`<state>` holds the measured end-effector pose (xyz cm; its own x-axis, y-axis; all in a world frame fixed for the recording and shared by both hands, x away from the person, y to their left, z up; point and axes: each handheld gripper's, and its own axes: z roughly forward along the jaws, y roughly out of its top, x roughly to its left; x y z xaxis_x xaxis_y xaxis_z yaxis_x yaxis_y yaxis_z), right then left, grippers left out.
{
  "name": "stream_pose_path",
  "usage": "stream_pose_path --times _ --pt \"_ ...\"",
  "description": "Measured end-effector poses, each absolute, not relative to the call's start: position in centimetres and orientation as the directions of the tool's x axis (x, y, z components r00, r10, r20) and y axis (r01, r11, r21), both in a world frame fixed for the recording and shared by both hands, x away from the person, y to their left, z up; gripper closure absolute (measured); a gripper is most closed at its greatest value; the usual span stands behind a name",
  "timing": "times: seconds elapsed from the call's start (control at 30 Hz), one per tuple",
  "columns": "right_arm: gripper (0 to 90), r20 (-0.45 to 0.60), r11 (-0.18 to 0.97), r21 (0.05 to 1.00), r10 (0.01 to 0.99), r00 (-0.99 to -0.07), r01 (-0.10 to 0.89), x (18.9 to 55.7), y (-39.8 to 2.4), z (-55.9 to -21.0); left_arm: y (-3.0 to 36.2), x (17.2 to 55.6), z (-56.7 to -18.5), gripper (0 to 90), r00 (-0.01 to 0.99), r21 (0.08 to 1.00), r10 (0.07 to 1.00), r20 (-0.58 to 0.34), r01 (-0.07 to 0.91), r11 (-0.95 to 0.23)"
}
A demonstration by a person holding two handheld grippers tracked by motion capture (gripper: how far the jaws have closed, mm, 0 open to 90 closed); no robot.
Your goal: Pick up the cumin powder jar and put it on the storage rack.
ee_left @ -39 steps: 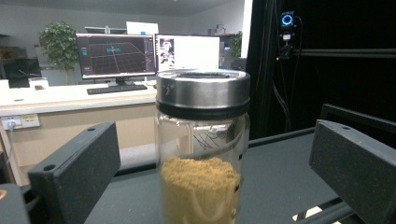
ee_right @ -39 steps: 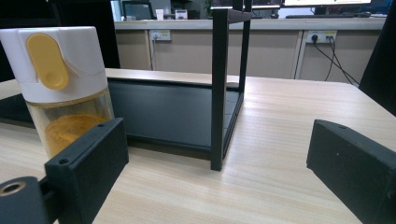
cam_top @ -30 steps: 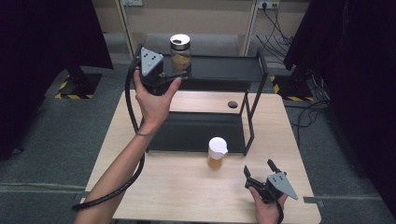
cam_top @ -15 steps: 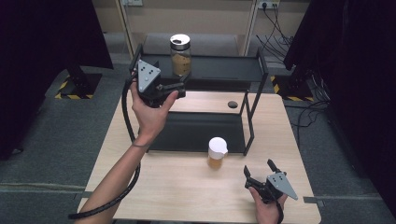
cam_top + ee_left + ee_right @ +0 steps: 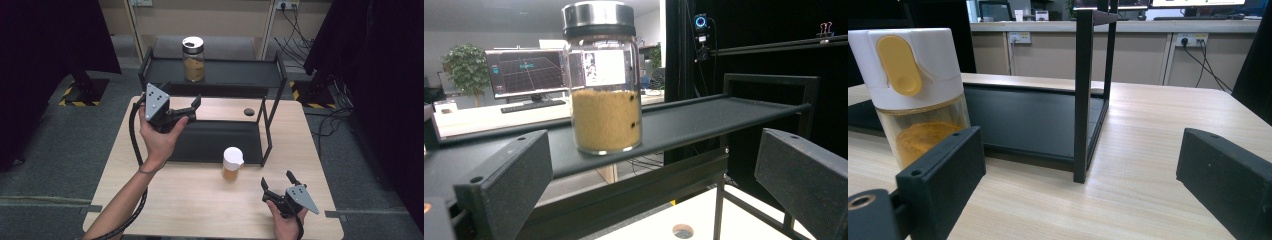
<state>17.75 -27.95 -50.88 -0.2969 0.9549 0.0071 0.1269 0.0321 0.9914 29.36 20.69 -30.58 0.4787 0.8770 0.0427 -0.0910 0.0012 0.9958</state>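
Observation:
A glass jar (image 5: 193, 59) with a steel lid and brown powder stands on the top shelf of the black rack (image 5: 235, 74); the left gripper view shows the jar (image 5: 604, 82) straight ahead. My left gripper (image 5: 187, 109) is held in the air in front of the rack, below the shelf and apart from the jar; its jaws stand open and empty. A small jar with a white cap (image 5: 232, 164) stands on the table in front of the rack, seen at left in the right gripper view (image 5: 913, 85). My right gripper (image 5: 277, 182) rests near the table's front right, open and empty.
The rack's lower tray (image 5: 215, 140) lies on the wooden table (image 5: 175, 200), with its front post (image 5: 1083, 95) in the right gripper view. A round cable hole (image 5: 248, 111) sits behind it. Cables trail from both grippers. Dark curtains flank the table.
The left hand has drawn back from the jar on the top shelf and come down toward the table; the jar stays on the shelf. The right gripper has not moved.

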Motion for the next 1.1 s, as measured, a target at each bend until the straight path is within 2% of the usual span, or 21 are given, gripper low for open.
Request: stream_pose_path --times 1.1 --pt "5.7 0.008 0.03 0.992 0.954 -0.298 0.125 17.7 -28.0 -50.9 22.5 27.0 -37.2 1.2 0.523 0.999 0.852 0.016 -0.036 0.003"
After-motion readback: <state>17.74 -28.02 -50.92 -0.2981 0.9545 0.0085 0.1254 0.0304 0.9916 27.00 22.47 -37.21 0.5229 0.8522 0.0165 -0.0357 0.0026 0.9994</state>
